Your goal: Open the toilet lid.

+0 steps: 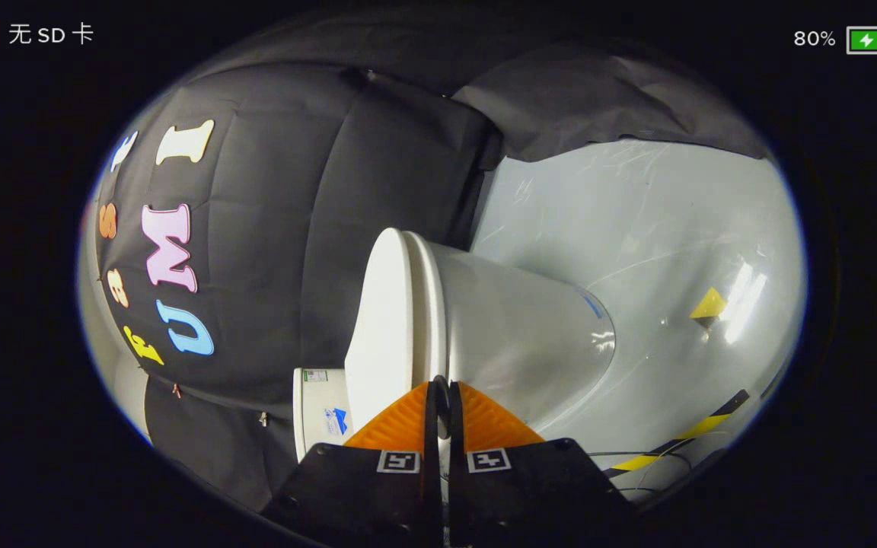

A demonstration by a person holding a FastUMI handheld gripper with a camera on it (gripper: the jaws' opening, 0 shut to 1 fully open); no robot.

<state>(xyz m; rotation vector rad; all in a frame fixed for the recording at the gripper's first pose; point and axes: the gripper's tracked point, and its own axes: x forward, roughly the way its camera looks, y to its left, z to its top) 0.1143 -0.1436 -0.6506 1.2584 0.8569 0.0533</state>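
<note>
Two fingers (408,422) of the gripper (442,390) reach forward in the gripper view, pressed close together with only a thin dark slit between them; whether anything is caught in that slit cannot be told. Each finger carries a small square marker (397,461) near its base, mounted on the gripper's dark body (347,487).

The camera is rolled to one side, so the toilet (515,327) appears lying sideways. Its white bowl tapers away from the fingertips towards the pale, glossy floor (659,228). The toilet lid (381,320) is a flat white slab lying closed against the seat (432,312), and the thin seam between the two runs straight to the fingertips. The fingertips sit right at this seam, at the near rim of the toilet; contact with the lid edge cannot be confirmed.

Just beside the lid, on the side away from the bowl, stands the white tank (320,415), bearing small labels. Behind the toilet hangs the booth's black cloth wall (294,228). On the floor, well apart from the bowl, lie a small yellow triangle (709,304) and a yellow-and-black striped strip (682,440), with thin cables (640,454) near that strip.
</note>
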